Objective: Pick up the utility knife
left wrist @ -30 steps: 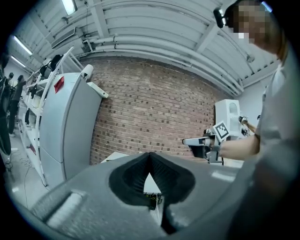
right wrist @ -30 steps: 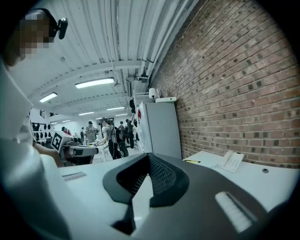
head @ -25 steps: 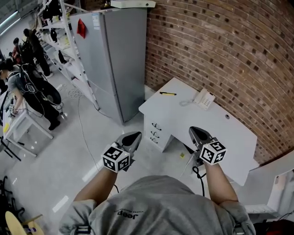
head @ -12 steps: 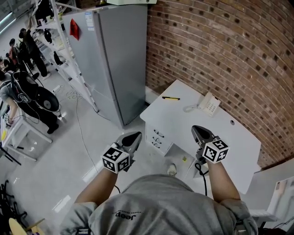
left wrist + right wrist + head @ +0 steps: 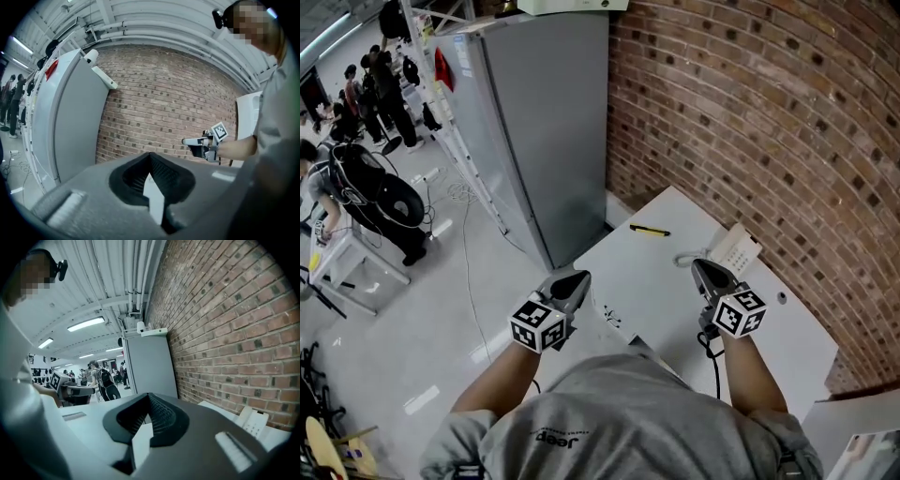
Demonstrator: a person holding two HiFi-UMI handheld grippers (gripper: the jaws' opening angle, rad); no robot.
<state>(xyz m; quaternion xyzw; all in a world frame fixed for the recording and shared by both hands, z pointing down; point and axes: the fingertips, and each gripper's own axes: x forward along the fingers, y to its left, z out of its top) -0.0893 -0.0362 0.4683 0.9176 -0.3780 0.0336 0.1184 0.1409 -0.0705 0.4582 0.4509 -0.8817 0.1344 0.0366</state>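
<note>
The utility knife [image 5: 649, 230], yellow and black, lies near the far left corner of the white desk [image 5: 652, 277]. Both grippers are held level side by side, well short of the knife. My left gripper [image 5: 579, 276] is shut and empty, over the desk's left edge. My right gripper [image 5: 698, 265] is shut and empty too, above the desk just in front of a white telephone [image 5: 733, 249]. The left gripper view shows shut jaw tips [image 5: 150, 155] and the right gripper [image 5: 188, 141] against the brick wall. The knife is not in either gripper view.
A tall grey refrigerator [image 5: 534, 122] stands left of the desk, against the brick wall [image 5: 750, 122]. Desk drawers [image 5: 607, 314] face me. Several people [image 5: 356, 187] and white shelving stand at the far left. A cable [image 5: 464, 262] runs across the floor. The telephone [image 5: 253, 422] shows at the right gripper view's lower right.
The whole view has advanced toward the desk: the desk and wall are closer. Both grippers, earlier over the floor in front of the desk, now reach its near part. Jaws stayed shut.
</note>
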